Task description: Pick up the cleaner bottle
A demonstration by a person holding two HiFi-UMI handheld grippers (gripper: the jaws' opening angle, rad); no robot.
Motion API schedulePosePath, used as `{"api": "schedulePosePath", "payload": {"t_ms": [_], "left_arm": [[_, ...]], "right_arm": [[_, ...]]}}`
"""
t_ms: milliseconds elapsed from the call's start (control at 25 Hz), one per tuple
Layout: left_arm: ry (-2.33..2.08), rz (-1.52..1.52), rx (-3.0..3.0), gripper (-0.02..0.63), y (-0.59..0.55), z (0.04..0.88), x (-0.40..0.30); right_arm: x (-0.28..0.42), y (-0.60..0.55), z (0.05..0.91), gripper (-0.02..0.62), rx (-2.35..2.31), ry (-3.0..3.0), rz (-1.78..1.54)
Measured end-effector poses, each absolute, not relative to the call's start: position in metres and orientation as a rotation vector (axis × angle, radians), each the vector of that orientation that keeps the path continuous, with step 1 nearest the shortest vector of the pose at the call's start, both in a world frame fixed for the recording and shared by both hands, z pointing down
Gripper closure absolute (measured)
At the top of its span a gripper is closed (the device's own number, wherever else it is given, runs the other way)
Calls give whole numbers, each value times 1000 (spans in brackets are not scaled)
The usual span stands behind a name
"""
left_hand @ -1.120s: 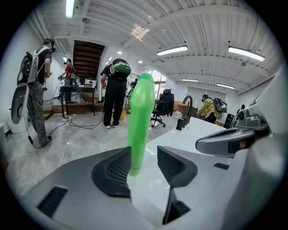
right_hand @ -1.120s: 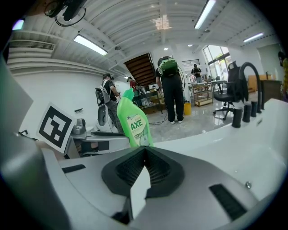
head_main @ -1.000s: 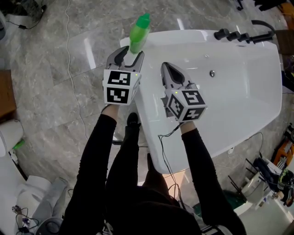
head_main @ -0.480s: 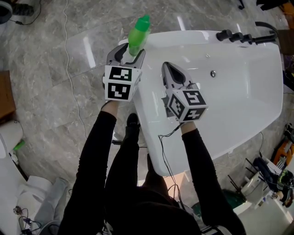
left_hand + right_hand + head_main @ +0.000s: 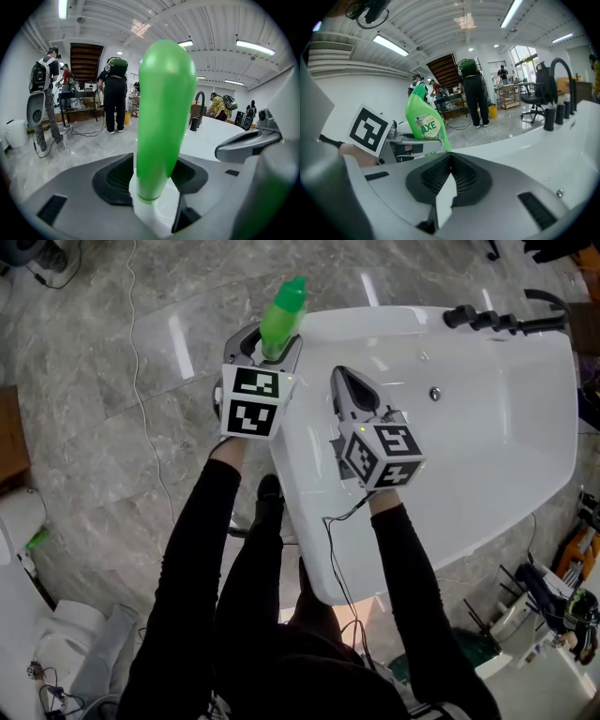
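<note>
The green cleaner bottle [image 5: 283, 306] stands upright on the near-left corner of the white bathtub's rim [image 5: 309, 329]. My left gripper [image 5: 265, 341] is open, with a jaw on each side of the bottle's lower part. In the left gripper view the bottle [image 5: 164, 117] fills the gap between the dark pads [image 5: 112, 180]; I see no firm squeeze. My right gripper [image 5: 342, 379] hovers over the tub beside it, shut and empty. From the right gripper view the bottle [image 5: 423, 119] shows to the left, beyond the closed jaw tips [image 5: 450, 157].
The bathtub [image 5: 487, 427] spreads to the right, with black taps [image 5: 497, 317] at its far end and a drain fitting [image 5: 434, 390]. A cable [image 5: 141, 381] runs over the grey marble floor on the left. People stand in the background [image 5: 112, 93].
My left gripper has slid forward around the bottle, so its jaws now flank the lower body. The right gripper has hardly moved.
</note>
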State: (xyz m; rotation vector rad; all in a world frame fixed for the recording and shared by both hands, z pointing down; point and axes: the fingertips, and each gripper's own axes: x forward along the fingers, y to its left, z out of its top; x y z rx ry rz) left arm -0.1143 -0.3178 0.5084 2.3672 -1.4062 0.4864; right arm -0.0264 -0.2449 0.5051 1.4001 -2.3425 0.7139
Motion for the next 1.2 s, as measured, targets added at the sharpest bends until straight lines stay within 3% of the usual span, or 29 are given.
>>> {"api": "schedulePosePath", "payload": {"t_ms": [1200], "left_arm": [[-1449, 540, 2445, 410, -319, 507, -104]], "right_arm": [[-21, -246, 501, 594, 1424, -2333, 704]]}}
